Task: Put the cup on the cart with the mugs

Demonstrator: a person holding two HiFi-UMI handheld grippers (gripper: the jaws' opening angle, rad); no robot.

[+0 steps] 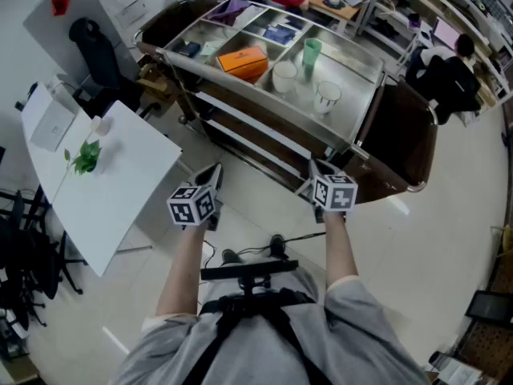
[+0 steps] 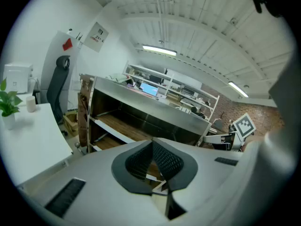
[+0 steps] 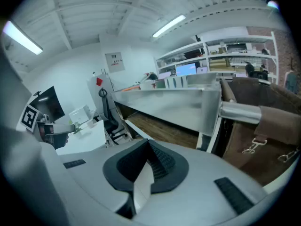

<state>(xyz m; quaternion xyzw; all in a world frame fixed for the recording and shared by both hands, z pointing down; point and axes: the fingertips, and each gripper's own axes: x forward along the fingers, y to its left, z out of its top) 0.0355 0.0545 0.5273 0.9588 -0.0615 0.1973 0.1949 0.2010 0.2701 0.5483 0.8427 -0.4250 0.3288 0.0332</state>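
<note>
A small white cup (image 1: 101, 125) stands on the white table (image 1: 120, 187) at the left, beside a little green plant (image 1: 86, 157); the left gripper view shows the cup (image 2: 31, 103) at its far left. Ahead stands the steel cart (image 1: 353, 139), with two white mugs (image 1: 284, 76) (image 1: 328, 95) and a green tumbler (image 1: 312, 52) in its top tray. My left gripper (image 1: 215, 172) (image 2: 153, 143) and right gripper (image 1: 315, 168) (image 3: 148, 143) hover side by side just short of the cart's near edge. Both are shut, with nothing between the jaws.
An orange box (image 1: 242, 61) and several small items lie in the cart's tray compartments. Brown bags (image 1: 409, 147) hang at the cart's ends. A black office chair (image 1: 92, 46) stands behind the table. Desks and a seated person (image 1: 449, 74) are at the back right.
</note>
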